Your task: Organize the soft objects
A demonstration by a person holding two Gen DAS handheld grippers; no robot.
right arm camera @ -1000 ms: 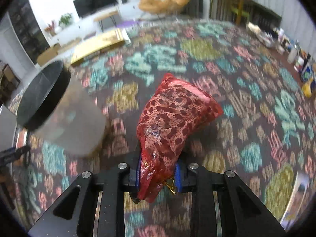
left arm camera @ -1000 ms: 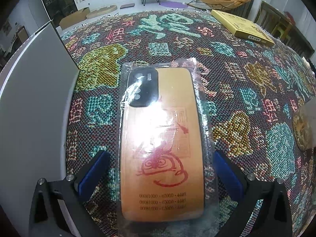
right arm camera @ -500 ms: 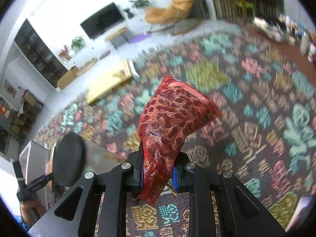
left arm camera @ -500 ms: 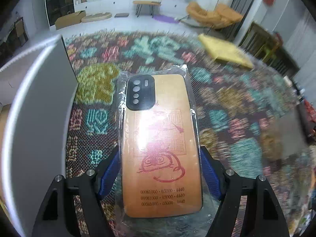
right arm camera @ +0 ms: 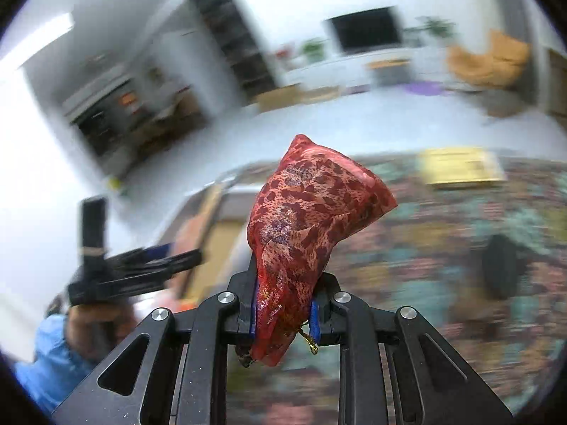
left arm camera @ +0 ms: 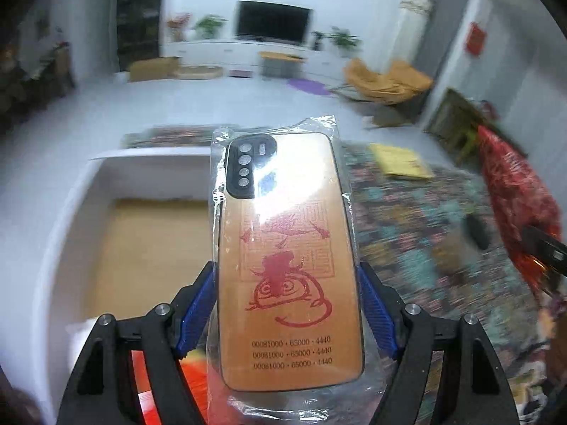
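Left tongs (left arm camera: 287, 313) clenched on orange phone case in clear plastic sleeve (left arm camera: 288, 258), long axis pointing away, raised over open white box with cardboard-brown floor (left arm camera: 67, 219). Right tongs (right arm camera: 283, 313) clenched on red patterned mesh pouch (right arm camera: 308, 219); box ahead-left, left tongs nearer.

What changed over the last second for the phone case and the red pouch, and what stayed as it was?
The left gripper closed on the bagged phone case and lifted it off the patterned tablecloth; it is now held above the white box. The right gripper raised the red mesh pouch away from the table too. Unchanged: the right gripper's grip on the pouch; the yellow box lies where it was.
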